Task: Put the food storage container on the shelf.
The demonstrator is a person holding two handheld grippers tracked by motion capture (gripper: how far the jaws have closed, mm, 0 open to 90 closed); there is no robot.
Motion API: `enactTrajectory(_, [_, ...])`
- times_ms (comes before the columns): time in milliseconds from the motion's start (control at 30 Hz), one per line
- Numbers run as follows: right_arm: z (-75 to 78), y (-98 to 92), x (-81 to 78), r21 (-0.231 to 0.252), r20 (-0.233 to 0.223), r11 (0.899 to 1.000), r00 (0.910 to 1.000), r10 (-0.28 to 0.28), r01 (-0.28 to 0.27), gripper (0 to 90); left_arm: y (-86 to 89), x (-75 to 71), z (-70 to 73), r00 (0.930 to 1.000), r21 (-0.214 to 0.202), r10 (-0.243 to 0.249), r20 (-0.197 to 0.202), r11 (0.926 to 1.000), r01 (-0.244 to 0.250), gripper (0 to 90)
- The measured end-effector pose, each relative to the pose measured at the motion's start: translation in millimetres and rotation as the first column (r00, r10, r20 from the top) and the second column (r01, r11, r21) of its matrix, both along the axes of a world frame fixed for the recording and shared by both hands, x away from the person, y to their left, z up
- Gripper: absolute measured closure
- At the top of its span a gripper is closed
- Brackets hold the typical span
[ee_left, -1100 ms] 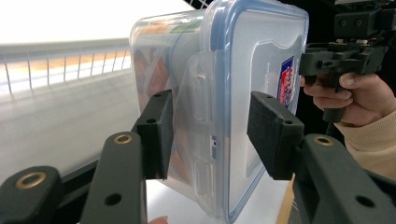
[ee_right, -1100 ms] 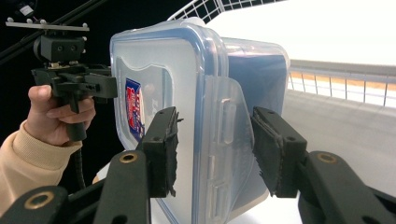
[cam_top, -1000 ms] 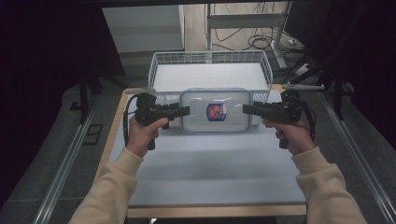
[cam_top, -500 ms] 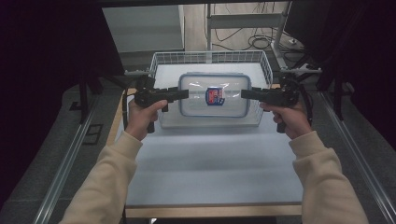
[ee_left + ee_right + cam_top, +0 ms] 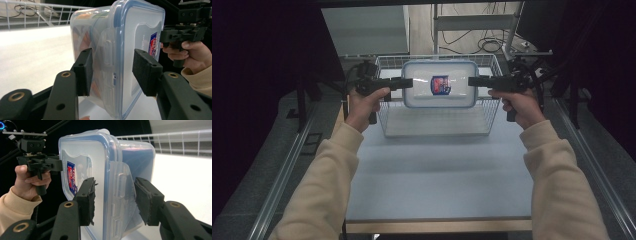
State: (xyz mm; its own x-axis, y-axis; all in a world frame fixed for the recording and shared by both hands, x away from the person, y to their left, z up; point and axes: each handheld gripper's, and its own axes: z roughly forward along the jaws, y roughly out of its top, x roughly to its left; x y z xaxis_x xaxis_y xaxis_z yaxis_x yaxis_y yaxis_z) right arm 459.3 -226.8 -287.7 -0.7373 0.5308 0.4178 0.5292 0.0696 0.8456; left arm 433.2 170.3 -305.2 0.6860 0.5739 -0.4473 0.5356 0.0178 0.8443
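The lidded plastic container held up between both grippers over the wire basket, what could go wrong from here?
1. The plastic container hangs in the air, pinched only at its two short ends by the left hand-held gripper and the right hand-held gripper; if either hand eases or the hands drift apart, it could drop.
2. It hangs above the wire basket, so an uneven lowering might catch an edge on the rim.

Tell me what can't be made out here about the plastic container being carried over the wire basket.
- Container contents: high view, glare on the lid; left gripper view, frosted wall shows only orange blurs.
- Red and blue label: print too small in the high view.
- Container bottom corner: cut off by the lower edge in the left gripper view.
- Wire basket floor: partly covered by the container.
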Motion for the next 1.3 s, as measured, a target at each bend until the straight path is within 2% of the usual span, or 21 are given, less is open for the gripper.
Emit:
enactTrajectory(100, [4.1, 0.8, 6.5, -0.003, 0.000, 1.000, 1.0000, -0.003, 0.003, 52.2, 1.3, 7.8, 2.7, 1.0000, -0.006, 0.002, -0.002, 1.0000, -0.002, 52.0])
enactTrajectory(200, [7.3, 3.0, 22.0, 0.005, -0.011, 1.000, 0.9999, -0.009, 0.009, 52.2, 3.4, 22.0, 2.4, 0.9999, -0.019, 0.009, -0.011, 0.9998, -0.009, 52.0])
enactTrajectory(367, [4.1, 3.2, 38.3, 0.010, -0.030, 1.000, 0.9995, -0.008, 0.008, 52.3, 4.1, 36.1, -2.2, 0.9998, -0.025, 0.013, -0.017, 0.9996, -0.014, 52.0])
enactTrajectory(400, [1.8, 4.1, 45.7, 0.010, -0.046, 1.000, 0.9987, -0.022, 0.022, 52.2, 5.0, 46.2, -5.9, 0.9989, -0.024, 0.016, -0.044, 0.9996, -0.017, 51.9])
enactTrajectory(433, [1.8, 4.1, 45.7, 0.010, -0.046, 1.000, 0.9987, -0.022, 0.022, 52.2, 5.0, 46.2, -5.9, 0.9989, -0.024, 0.016, -0.044, 0.9996, -0.017, 51.9])
enactTrajectory(467, [-1.4, 4.3, 52.9, 0.012, -0.062, 1.000, 0.9978, -0.026, 0.027, 52.2, 4.7, 51.4, -6.8, 0.9983, -0.026, 0.024, -0.052, 0.9993, -0.026, 51.9])
enactTrajectory(633, [-7.9, 3.6, 66.7, 0.005, -0.088, 1.000, 0.9958, -0.026, 0.026, 51.5, 2.1, 59.3, -9.0, 0.9973, -0.006, 0.032, -0.066, 0.9995, -0.032, 51.7])
enactTrajectory(833, [-9.7, 4.0, 73.1, 0.017, -0.106, 0.999, 0.9933, -0.047, 0.049, 50.7, 1.5, 66.2, -12.8, 0.9950, -0.035, 0.051, -0.086, 0.9979, -0.054, 51.4])
enactTrajectory(1000, [-8.5, 6.4, 74.2, 0.003, -0.117, 0.997, 0.9907, -0.070, 0.071, 49.1, 0.3, 68.5, -12.6, 0.9915, -0.050, 0.069, -0.111, 0.9960, -0.074, 51.2])
enactTrajectory(1033, [-7.8, 7.7, 74.6, -0.004, -0.120, 0.997, 0.9896, -0.079, 0.079, 48.8, 0.5, 69.8, -12.6, 0.9899, -0.047, 0.074, -0.121, 0.9957, -0.080, 50.9])
enactTrajectory(1067, [-6.0, 9.6, 77.3, -0.007, -0.155, 0.995, 0.9825, -0.104, 0.104, 48.4, 0.9, 73.0, -13.9, 0.9873, -0.062, 0.080, -0.137, 0.9941, -0.089, 50.8])
enactTrajectory(1100, [-6.0, 9.6, 77.3, -0.007, -0.155, 0.995, 0.9825, -0.104, 0.104, 48.4, 0.9, 73.0, -13.9, 0.9873, -0.062, 0.080, -0.137, 0.9941, -0.089, 50.8])
enactTrajectory(1133, [-5.2, 10.6, 79.7, -0.009, -0.176, 0.993, 0.9772, -0.118, 0.119, 48.3, 0.6, 75.8, -14.7, 0.9838, -0.078, 0.088, -0.156, 0.9918, -0.101, 50.8])
enactTrajectory(1200, [-5.2, 10.9, 81.0, -0.011, -0.186, 0.992, 0.9743, -0.127, 0.127, 48.2, 0.6, 77.9, -15.3, 0.9819, -0.082, 0.091, -0.166, 0.9910, -0.106, 50.7])
enactTrajectory(1233, [-6.4, 11.0, 84.4, -0.007, -0.214, 0.990, 0.9667, -0.141, 0.143, 47.9, 0.6, 79.8, -16.2, 0.9799, -0.088, 0.093, -0.177, 0.9901, -0.109, 50.3])
enactTrajectory(1267, [-6.1, 11.3, 85.5, -0.014, -0.224, 0.989, 0.9631, -0.150, 0.150, 47.7, 0.1, 82.6, -17.6, 0.9761, -0.084, 0.109, -0.188, 0.9884, -0.126, 50.1])
enactTrajectory(1300, [-6.1, 11.3, 85.5, -0.014, -0.224, 0.989, 0.9631, -0.150, 0.150, 47.7, 0.1, 82.6, -17.6, 0.9761, -0.084, 0.109, -0.188, 0.9884, -0.126, 49.3])
